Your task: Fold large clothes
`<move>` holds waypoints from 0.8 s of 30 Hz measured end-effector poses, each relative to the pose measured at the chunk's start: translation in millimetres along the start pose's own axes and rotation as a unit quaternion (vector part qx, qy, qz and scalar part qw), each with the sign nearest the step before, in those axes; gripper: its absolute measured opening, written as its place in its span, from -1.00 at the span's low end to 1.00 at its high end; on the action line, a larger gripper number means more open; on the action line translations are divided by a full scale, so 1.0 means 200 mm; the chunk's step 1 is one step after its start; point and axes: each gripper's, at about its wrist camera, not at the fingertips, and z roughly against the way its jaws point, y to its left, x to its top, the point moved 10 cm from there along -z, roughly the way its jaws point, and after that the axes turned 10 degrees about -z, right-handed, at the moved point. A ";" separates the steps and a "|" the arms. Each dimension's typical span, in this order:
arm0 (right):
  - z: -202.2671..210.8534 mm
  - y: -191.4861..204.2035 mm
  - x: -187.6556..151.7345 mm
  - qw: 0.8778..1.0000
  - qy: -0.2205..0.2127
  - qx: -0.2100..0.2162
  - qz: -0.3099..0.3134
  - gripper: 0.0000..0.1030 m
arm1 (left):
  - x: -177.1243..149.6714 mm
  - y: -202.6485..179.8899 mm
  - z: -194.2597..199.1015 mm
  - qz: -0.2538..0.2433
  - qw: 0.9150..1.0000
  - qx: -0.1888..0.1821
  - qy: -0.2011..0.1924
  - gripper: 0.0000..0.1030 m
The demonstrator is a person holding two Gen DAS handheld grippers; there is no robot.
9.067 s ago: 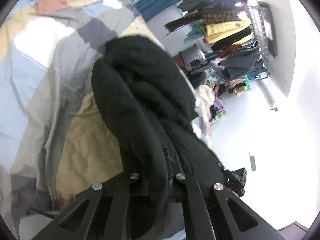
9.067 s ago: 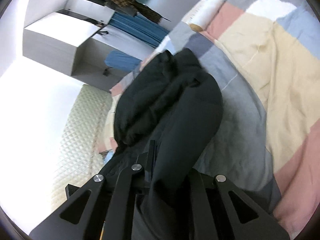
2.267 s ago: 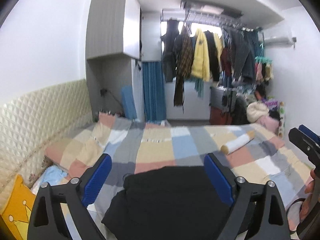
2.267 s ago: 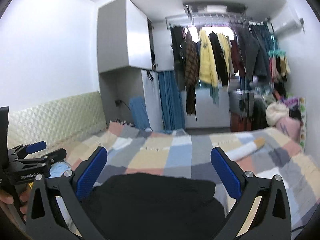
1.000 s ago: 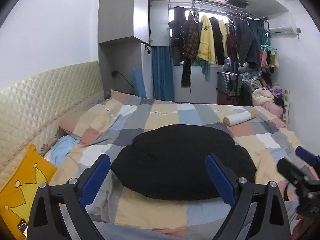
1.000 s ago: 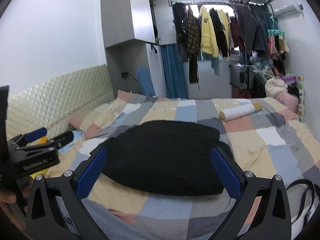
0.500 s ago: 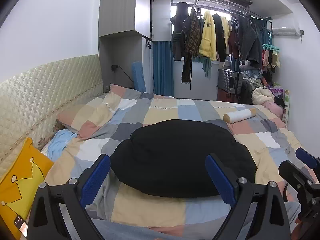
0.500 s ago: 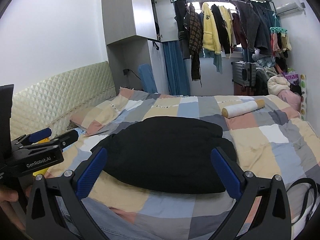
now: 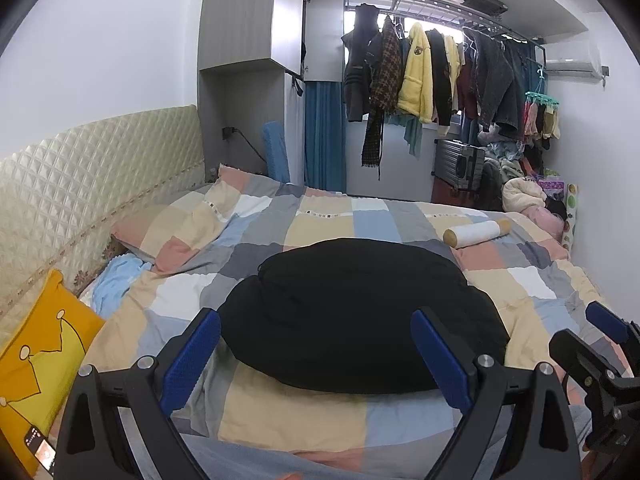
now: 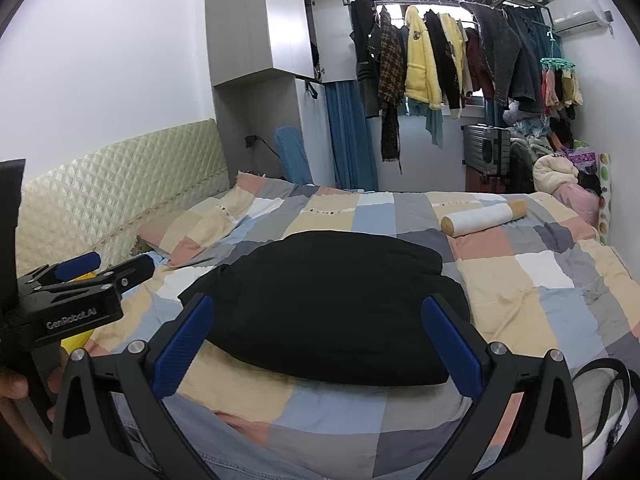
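A large black garment [image 9: 360, 312] [image 10: 332, 308] lies folded into a thick rounded bundle in the middle of the patchwork bed cover [image 9: 296, 420] [image 10: 532, 284]. My left gripper [image 9: 316, 356] is held back from the bed, open, nothing between its blue pads. My right gripper [image 10: 316, 344] is likewise open and empty, pulled back on the near side of the bundle. Each gripper shows at the edge of the other's view: the right gripper [image 9: 600, 344] at the right edge, the left gripper [image 10: 80, 280] at the left, held by a hand [image 10: 12, 388].
A white roll [image 9: 476, 234] [image 10: 480, 216] lies on the far right of the bed. A yellow cushion [image 9: 36, 364] and a light blue cloth [image 9: 116, 280] sit by the quilted headboard [image 9: 80, 196]. Hanging clothes [image 10: 440, 60], a suitcase [image 10: 486, 148] and a clothes pile [image 10: 556, 172] stand behind.
Both grippers, earlier shut on the black garment, have let go and drawn back from the bed; over the last second they rose slightly, and the folded bundle stays still.
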 end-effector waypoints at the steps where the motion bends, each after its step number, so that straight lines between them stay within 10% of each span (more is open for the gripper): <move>1: 0.00 0.01 0.00 1.000 0.002 0.004 -0.001 1.00 | 0.00 0.00 0.00 0.001 1.000 -0.001 0.000 0.88; 24: -0.02 -0.05 0.00 0.999 -0.003 -0.031 -0.010 1.00 | -0.02 0.02 0.00 0.007 1.000 -0.002 0.006 0.88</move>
